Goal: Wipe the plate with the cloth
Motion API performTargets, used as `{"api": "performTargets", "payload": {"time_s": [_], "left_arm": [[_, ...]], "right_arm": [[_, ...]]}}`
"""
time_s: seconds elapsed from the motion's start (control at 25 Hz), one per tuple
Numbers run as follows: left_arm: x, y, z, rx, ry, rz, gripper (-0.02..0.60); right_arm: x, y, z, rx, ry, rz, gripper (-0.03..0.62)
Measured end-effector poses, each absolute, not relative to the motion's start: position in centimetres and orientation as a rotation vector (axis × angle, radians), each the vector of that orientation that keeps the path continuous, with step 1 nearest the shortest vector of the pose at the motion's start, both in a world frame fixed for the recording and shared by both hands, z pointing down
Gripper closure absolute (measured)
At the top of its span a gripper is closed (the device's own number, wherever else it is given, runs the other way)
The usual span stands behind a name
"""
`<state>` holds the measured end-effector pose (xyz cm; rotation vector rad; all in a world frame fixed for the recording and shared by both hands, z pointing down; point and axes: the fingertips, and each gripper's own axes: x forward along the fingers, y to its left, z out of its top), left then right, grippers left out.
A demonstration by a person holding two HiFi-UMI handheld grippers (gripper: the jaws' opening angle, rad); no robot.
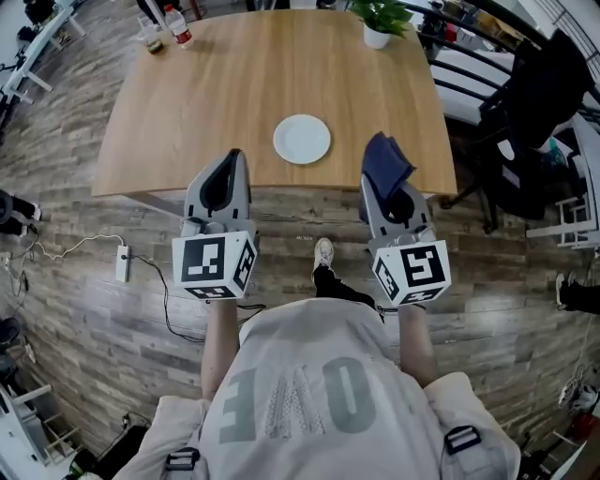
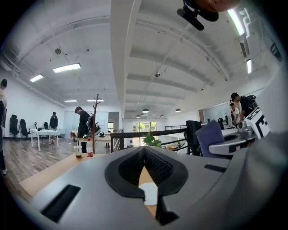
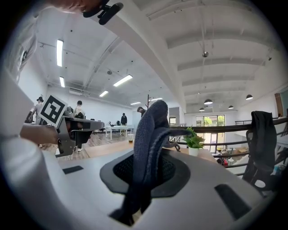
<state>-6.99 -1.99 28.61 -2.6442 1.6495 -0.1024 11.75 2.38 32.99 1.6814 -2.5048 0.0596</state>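
A round white plate lies on the wooden table, near its front edge. My left gripper is shut and holds nothing; it points level at the table edge, left of the plate. In the left gripper view the plate shows through the slot under the closed jaws. My right gripper is shut on a dark blue cloth, which stands up out of its jaws just right of the plate. The right gripper view has the cloth pinched and folded between the pads.
A potted plant stands at the table's far right, a bottle and a cup at the far left. A chair draped with a dark jacket stands to the right. A power strip with cable lies on the floor.
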Motion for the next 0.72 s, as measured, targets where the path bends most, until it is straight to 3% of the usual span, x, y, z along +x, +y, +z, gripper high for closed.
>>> {"api": "performTargets", "payload": {"time_s": [0.36, 0.72], "left_arm": [[-1.9, -12.1, 27.8, -2.618, 1.705, -0.132, 0.575], [0.1, -15.7, 30.6, -2.643, 1.721, -0.231, 0.575]], "right_arm": [[15.1, -7.4, 33.8, 1.539, -2.596, 0.101, 0.534], [15.9, -11.4, 35.3, 1.5, -2.575, 0.154, 0.534]]}}
